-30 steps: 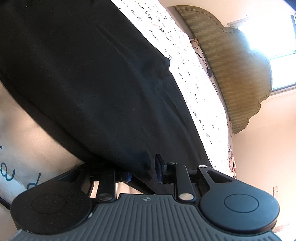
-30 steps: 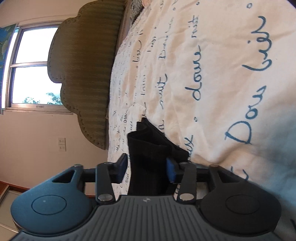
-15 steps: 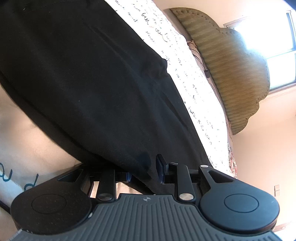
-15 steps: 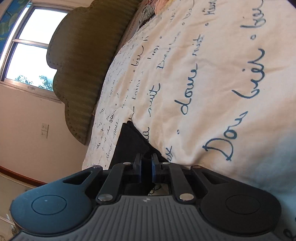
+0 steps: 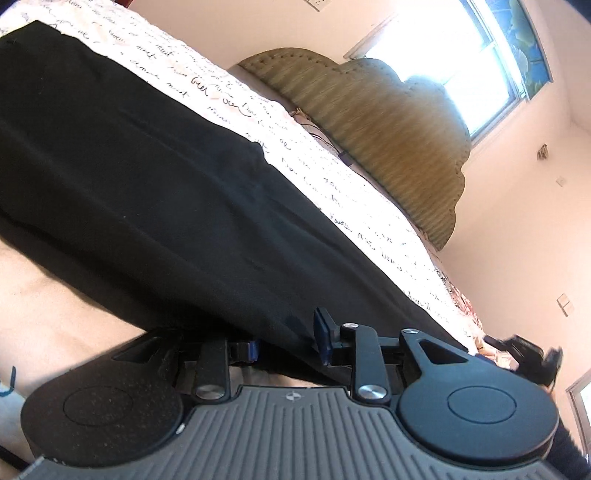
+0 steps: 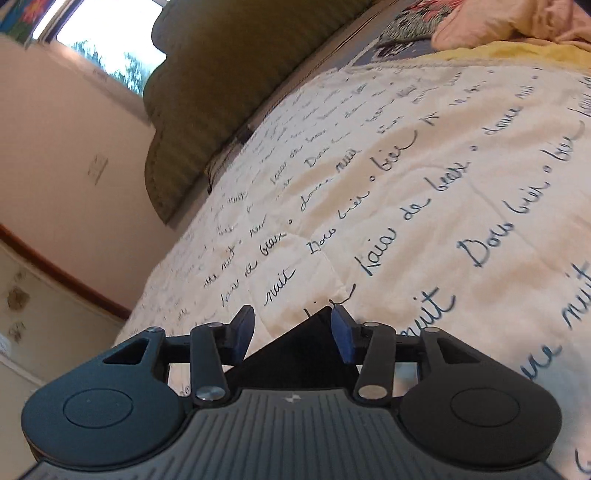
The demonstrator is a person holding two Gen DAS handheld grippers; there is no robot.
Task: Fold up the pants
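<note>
Black pants (image 5: 155, 192) lie stretched long across a cream bedspread with blue script (image 5: 332, 188). My left gripper (image 5: 288, 338) is open, its jaws apart around the near edge of the pants, with cloth draped between the blue pads. In the right wrist view a black corner of the pants (image 6: 295, 350) lies between the jaws of my right gripper (image 6: 291, 332), which is open and not pinching it.
A padded olive headboard (image 5: 388, 125) stands at the head of the bed under a bright window (image 5: 461, 48). Pink and yellow bedding (image 6: 517, 33) is piled at the far right of the bed (image 6: 424, 206). The wall (image 6: 74, 155) runs beside the bed.
My right gripper was shut on the pants corner half a second ago and has now opened. Both cameras have swung, so the bed now lies at a different tilt. The left gripper stays open.
</note>
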